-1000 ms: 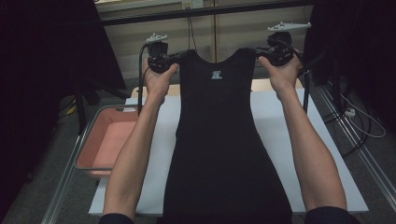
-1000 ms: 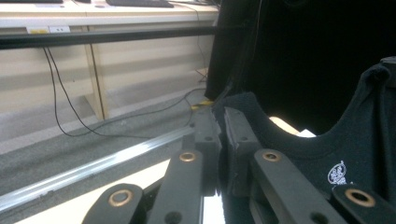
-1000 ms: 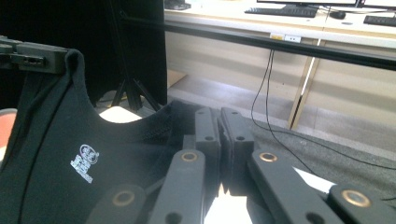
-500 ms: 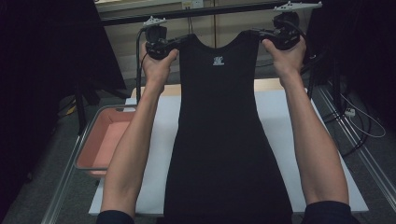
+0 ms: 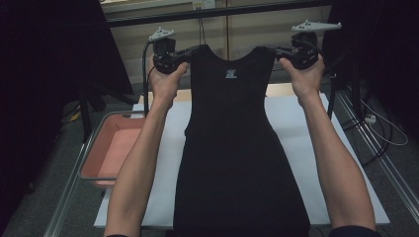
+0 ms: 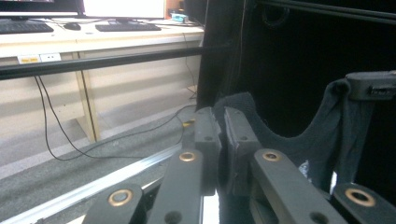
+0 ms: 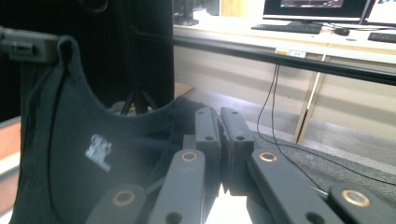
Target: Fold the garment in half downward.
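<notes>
A black sleeveless top [image 5: 232,148] with a small white mark at its neck hangs in the air over the table, stretched between both hands. My left gripper [image 5: 182,55] is shut on its left shoulder strap, and my right gripper [image 5: 282,51] is shut on the right strap. In the left gripper view the jaws [image 6: 222,135] pinch dark cloth, and the top [image 6: 336,135] runs across to the other gripper [image 6: 373,85]. The right gripper view has the jaws [image 7: 219,133] closed on the strap, with the top [image 7: 84,154] hanging at the left.
A white sheet [image 5: 301,133] covers the table under the top. A pink tray [image 5: 111,148] sits at the table's left edge. A black bar [image 5: 217,12] crosses behind, with cables on the floor [image 5: 380,128]. Desks with keyboards [image 6: 126,27] stand beyond.
Both hands lifted the top higher, then came back down a little. The top stays stretched between them and both grips are unchanged.
</notes>
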Action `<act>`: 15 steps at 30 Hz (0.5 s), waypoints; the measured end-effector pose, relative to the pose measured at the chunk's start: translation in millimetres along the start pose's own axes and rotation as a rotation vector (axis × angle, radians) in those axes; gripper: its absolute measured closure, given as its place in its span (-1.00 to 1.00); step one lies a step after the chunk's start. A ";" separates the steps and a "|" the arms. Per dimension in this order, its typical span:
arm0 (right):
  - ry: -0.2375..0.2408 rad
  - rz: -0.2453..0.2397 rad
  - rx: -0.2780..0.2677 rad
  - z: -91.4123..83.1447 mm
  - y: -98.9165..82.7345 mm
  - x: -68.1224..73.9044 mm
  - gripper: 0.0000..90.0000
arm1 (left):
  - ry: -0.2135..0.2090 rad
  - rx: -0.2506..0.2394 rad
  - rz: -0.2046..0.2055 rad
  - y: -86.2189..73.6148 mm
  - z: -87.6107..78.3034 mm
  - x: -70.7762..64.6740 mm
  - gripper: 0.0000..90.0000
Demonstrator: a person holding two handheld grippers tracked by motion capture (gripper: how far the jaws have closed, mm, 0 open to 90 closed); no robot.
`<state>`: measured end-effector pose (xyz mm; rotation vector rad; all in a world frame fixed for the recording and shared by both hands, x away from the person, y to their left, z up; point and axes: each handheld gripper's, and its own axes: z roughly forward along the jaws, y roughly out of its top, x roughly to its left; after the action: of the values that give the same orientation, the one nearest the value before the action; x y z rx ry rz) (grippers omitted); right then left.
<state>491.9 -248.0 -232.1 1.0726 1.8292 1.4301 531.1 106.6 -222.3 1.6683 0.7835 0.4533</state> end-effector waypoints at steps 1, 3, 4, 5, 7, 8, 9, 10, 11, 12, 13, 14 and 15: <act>0.004 -0.003 0.002 -1.5 -3.3 1.3 0.94 | -0.002 -0.004 0.004 -3.3 -2.1 -2.3 0.90; 0.017 -0.003 0.000 -7.9 -10.4 4.6 0.94 | -0.021 0.001 0.018 -9.9 -6.5 -6.9 0.90; 0.022 -0.006 -0.004 -10.4 -12.1 5.6 0.94 | -0.025 0.003 0.026 -14.3 -9.6 -10.3 0.90; 0.028 -0.009 -0.005 -14.9 -14.7 7.8 0.94 | -0.035 0.003 0.030 -17.0 -11.5 -12.1 0.90; 0.042 -0.034 0.000 -21.4 -18.3 11.5 0.94 | -0.037 -0.013 0.040 -24.3 -18.1 -17.6 0.90; 0.049 -0.051 0.004 -25.5 -20.4 14.0 0.94 | -0.040 -0.020 0.044 -27.9 -21.5 -20.3 0.90; 0.053 -0.062 0.003 -29.4 -22.4 16.0 0.94 | -0.043 -0.017 0.053 -31.3 -25.8 -23.2 0.90; 0.056 -0.069 0.006 -34.4 -24.6 18.5 0.94 | -0.048 -0.017 0.052 -33.2 -28.6 -24.4 0.90; 0.064 -0.073 0.005 -37.7 -25.8 20.2 0.94 | -0.061 -0.023 0.048 -35.8 -33.4 -26.2 0.90; 0.073 -0.081 0.003 -43.1 -27.6 23.1 0.94 | -0.063 -0.023 0.049 -37.0 -36.3 -27.8 0.90; 0.072 -0.086 0.005 -46.3 -28.3 24.9 0.94 | -0.068 -0.024 0.053 -38.3 -40.6 -29.2 0.90; 0.077 -0.092 0.002 -50.8 -29.4 27.3 0.94 | -0.073 -0.035 0.043 -39.6 -44.8 -31.2 0.90; 0.085 -0.097 -0.001 -55.1 -30.4 29.5 0.94 | -0.089 -0.047 0.035 -41.0 -50.3 -33.4 0.90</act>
<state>424.0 -253.6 -246.1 0.9226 1.9127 1.4391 463.8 122.3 -245.6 1.6491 0.6740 0.4155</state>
